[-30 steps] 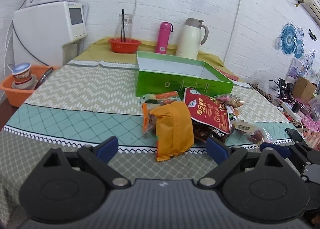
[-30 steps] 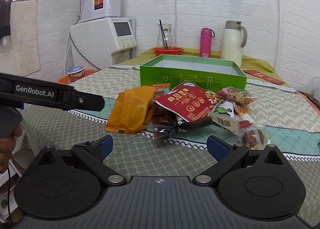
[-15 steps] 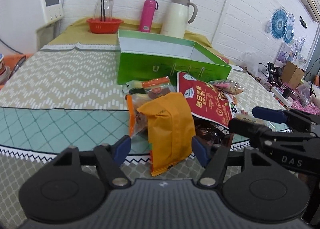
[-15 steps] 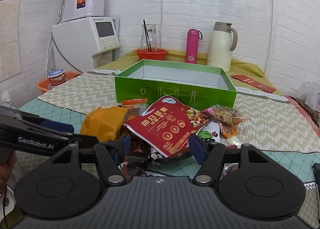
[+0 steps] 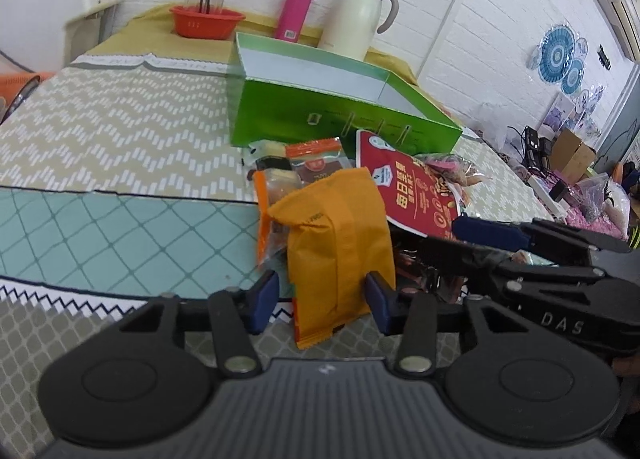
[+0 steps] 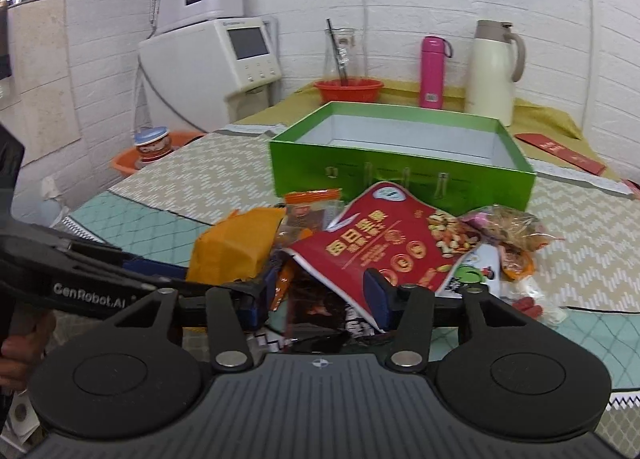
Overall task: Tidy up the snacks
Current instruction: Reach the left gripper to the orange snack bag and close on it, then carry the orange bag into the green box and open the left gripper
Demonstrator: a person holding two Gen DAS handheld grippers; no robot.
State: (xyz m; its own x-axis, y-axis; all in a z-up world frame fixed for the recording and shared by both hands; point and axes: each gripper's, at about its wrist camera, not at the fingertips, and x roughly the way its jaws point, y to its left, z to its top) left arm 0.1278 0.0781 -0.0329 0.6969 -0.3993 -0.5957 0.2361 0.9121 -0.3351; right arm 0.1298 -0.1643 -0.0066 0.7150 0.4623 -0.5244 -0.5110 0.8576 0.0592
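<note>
Snack packets lie in a loose pile on the patterned tablecloth [image 5: 120,147], just in front of the green box [image 5: 320,115], which is cardboard, rectangular, with a white inside and nothing in it that you can see. The orange packet [image 5: 340,243] is matte and puffy, with a seam down its back. The red pouch [image 6: 384,247] is glossy and flat, printed with nuts and gold characters, and it leans over a dark packet [image 6: 320,307] below it. At 2 o'clock from the red pouch, in your right wrist view, lies a clear crinkled bag [image 6: 512,231] with brown pieces inside.

Your left gripper [image 5: 318,301] is half open around the lower part of the orange packet. The right blue pad [image 5: 378,303] touches the edge of the packet; the left pad stands just beside it, with a small gap, so it does not grip the packet yet.

Your right gripper [image 6: 320,299] is also half open, around the lower corner of the red pouch and the dark packet. Whether its pads [image 6: 376,295] press the pouch, I cannot tell.

At 12 o'clock behind the box stand a pink bottle [image 6: 433,73], a cream thermos jug [image 6: 494,71] and a red plastic bowl [image 6: 348,90].
</note>
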